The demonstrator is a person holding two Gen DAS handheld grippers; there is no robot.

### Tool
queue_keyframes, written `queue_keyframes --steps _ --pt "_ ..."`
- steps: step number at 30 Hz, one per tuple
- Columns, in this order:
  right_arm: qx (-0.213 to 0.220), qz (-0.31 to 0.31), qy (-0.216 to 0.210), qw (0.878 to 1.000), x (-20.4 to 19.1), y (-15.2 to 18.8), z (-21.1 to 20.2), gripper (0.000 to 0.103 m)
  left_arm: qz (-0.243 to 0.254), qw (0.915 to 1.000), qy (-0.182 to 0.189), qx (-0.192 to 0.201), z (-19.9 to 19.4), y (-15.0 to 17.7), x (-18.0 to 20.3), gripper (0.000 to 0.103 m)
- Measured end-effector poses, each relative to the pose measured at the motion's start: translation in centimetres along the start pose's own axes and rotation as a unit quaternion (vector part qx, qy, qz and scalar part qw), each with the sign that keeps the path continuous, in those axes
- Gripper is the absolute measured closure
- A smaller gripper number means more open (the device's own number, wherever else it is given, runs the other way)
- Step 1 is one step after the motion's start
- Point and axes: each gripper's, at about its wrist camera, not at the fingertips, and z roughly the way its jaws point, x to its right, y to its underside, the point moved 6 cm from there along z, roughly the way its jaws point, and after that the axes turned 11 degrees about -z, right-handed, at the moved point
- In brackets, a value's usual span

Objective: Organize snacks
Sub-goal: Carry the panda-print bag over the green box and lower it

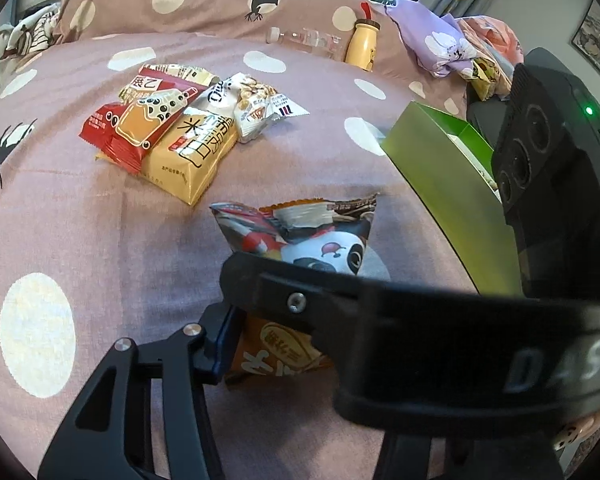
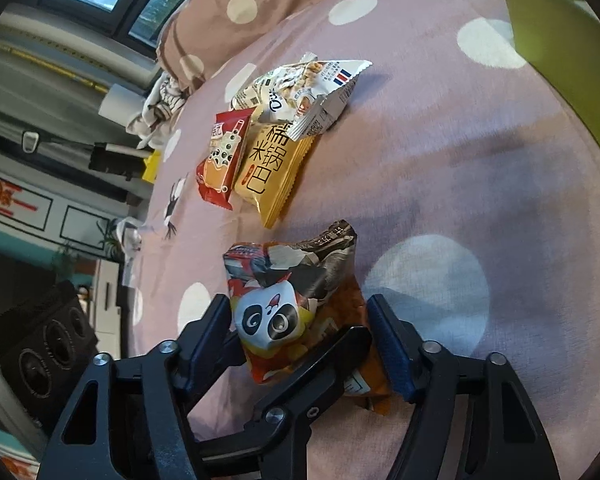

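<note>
A panda-print snack packet (image 1: pixel 328 240) (image 2: pixel 268 312) lies on an orange packet (image 1: pixel 278 354) (image 2: pixel 354 308) on the pink spotted bedsheet. In the left wrist view my left gripper (image 1: pixel 296 336) has its blue left pad against the orange packet's edge. Its other finger is hidden behind the right gripper's black finger (image 1: pixel 380 312), which crosses the view. My right gripper (image 2: pixel 302 328) straddles both packets, left pad on the panda packet, right pad on the orange one. The left gripper's finger (image 2: pixel 332 360) crosses between its jaws.
A pile of a red (image 1: pixel 128 128), a yellow (image 1: pixel 192 152) and a white (image 1: pixel 256 104) snack packet lies further back. A green open box (image 1: pixel 444 184) (image 2: pixel 540 20) stands to the right. A yellow bottle (image 1: pixel 362 44), a clear bottle (image 1: pixel 308 40) and bunched cloth line the pillow edge.
</note>
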Motion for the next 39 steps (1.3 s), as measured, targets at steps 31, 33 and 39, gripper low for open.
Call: queue_keyframes --steps 31,33,39 --pt "0.096 -0.052 0.029 0.994 -2.7 -1.6 -6.6 0.042 0.047 0.9925 0.035 0.107 -5.3 -1.9 4.7 0.056" --pt "0.103 -0.051 0.030 0.993 -2.5 -1.7 -7.5 0.042 0.052 0.9917 0.038 0.111 -5.5 -2.0 5.5 0.057" --pt "0.135 -0.053 0.033 0.989 -2.3 -1.9 -10.5 0.042 0.078 0.9879 0.047 0.126 -6.5 -2.4 8.1 0.057"
